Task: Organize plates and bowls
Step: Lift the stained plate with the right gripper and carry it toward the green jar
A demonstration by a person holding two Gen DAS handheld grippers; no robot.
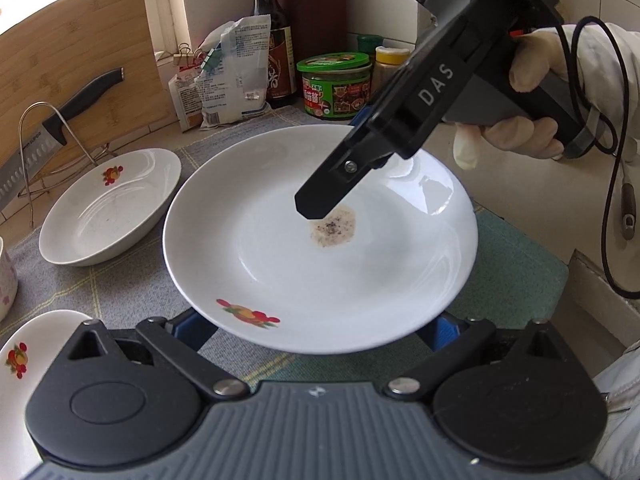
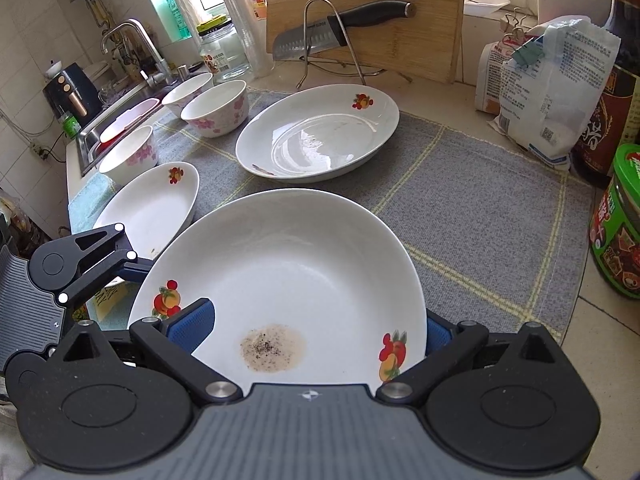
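Above grey mat (image 2: 480,200): white fruit-print plate (image 2: 288,264), peppery stain; right hand-held gripper (image 2: 316,324) clamps rim, left (image 1: 316,330) unclear.

I see a beige tabletop (image 2: 460,100) with a grey checked mat (image 2: 460,184) spread over it. On the mat: two empty plates (image 2: 316,136) (image 2: 150,204) and three floral bowls (image 2: 216,110) (image 2: 130,156) (image 2: 186,88) toward the sink (image 2: 120,120). Straight on the tabletop behind the mat: a cutting board (image 2: 364,12), a wire rack (image 2: 332,40) holding a knife (image 2: 340,28), clipped bags (image 2: 548,80), a dark bottle (image 1: 272,40), a green-lidded jar (image 1: 334,84).
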